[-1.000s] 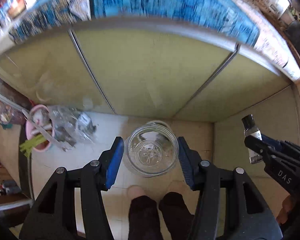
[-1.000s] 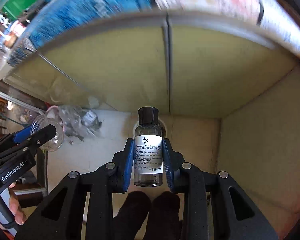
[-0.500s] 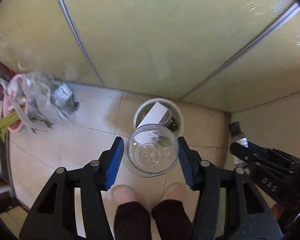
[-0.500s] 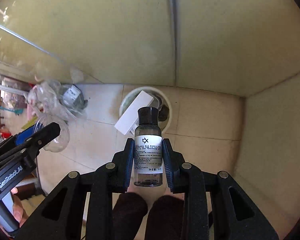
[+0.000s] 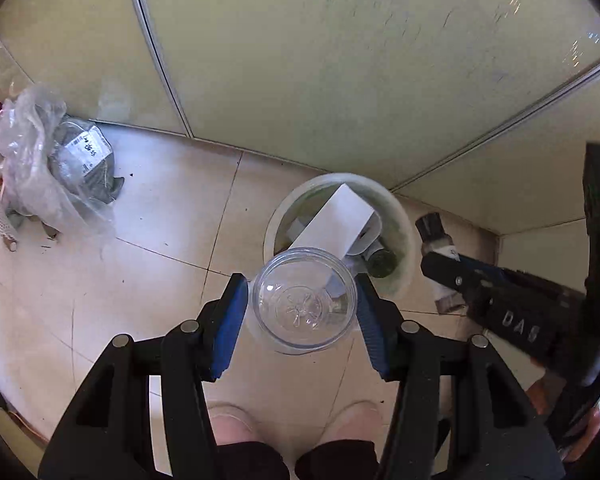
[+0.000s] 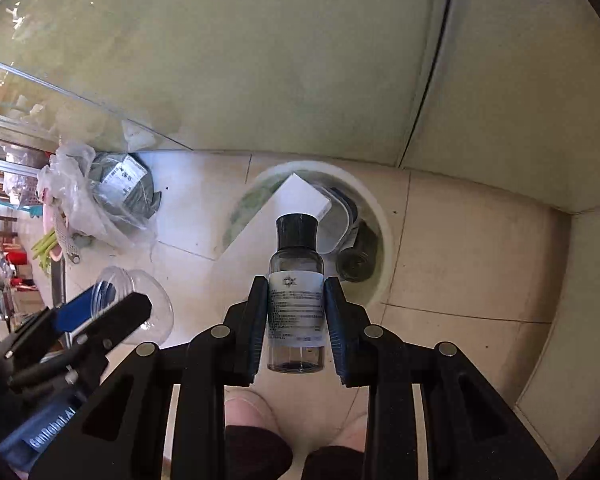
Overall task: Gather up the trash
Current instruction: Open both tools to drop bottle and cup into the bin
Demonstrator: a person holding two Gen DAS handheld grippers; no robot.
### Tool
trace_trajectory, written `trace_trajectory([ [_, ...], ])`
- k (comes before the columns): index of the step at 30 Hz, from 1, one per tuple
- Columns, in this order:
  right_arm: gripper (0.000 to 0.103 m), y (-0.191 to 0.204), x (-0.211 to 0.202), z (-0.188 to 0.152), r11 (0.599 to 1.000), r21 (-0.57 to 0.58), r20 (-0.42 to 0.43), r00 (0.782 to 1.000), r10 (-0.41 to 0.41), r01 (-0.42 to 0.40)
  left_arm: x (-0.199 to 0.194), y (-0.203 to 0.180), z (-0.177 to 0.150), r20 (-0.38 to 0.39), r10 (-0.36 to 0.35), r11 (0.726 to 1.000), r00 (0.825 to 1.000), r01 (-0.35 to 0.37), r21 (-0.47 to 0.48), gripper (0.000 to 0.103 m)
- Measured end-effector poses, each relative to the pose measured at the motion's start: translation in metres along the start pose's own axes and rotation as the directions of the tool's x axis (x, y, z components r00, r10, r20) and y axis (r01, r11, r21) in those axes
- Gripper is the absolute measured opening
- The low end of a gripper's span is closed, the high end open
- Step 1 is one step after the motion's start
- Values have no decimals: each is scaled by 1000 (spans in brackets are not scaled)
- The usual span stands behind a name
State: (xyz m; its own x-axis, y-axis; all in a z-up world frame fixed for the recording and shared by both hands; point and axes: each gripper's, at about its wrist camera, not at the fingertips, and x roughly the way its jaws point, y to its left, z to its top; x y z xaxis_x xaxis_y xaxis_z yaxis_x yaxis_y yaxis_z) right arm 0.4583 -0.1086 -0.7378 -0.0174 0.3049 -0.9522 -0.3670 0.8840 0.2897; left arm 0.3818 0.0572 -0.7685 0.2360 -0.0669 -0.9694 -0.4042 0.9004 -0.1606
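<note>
Overhead, clear round jar (image 5: 304, 300) and smoky labelled bottle (image 6: 296, 300) above pale bin (image 5: 404, 240).

Black tongs (image 5: 302, 312) with blue pads (image 5: 230, 322), silver screws.

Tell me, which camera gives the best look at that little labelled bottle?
The right wrist view: the small bottle fills the centre, clamped in the right gripper, label and dark cap facing the lens. The left wrist view catches it only at the edge, mostly hidden by that gripper.
</note>
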Motion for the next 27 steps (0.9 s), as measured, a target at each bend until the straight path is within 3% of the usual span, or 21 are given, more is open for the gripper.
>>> trace_trajectory([
  [7,36,-15,-9,2,999,20,13,1000,-27,27,25,-3,-2,-34,-31,999,999,31,24,53],
  [14,36,-30,-38,-3,999,29,51,998,-47,45,49,-29,2,-63,-64,996,996,68,63,53],
  [18,36,-29,-47,-4,999,46,75,997,-30,27,55,-45,7,-66,-19,994,998,26,105,55],
  [23,36,-18,-62,-4,998,48,103,993,-50,45,41,-52,11,-59,-18,992,998,25,126,63],
  [27,36,-13,-89,-3,998,54,126,991,-44,37,9,-54,15,-52,3,990,999,4,138,64],
])
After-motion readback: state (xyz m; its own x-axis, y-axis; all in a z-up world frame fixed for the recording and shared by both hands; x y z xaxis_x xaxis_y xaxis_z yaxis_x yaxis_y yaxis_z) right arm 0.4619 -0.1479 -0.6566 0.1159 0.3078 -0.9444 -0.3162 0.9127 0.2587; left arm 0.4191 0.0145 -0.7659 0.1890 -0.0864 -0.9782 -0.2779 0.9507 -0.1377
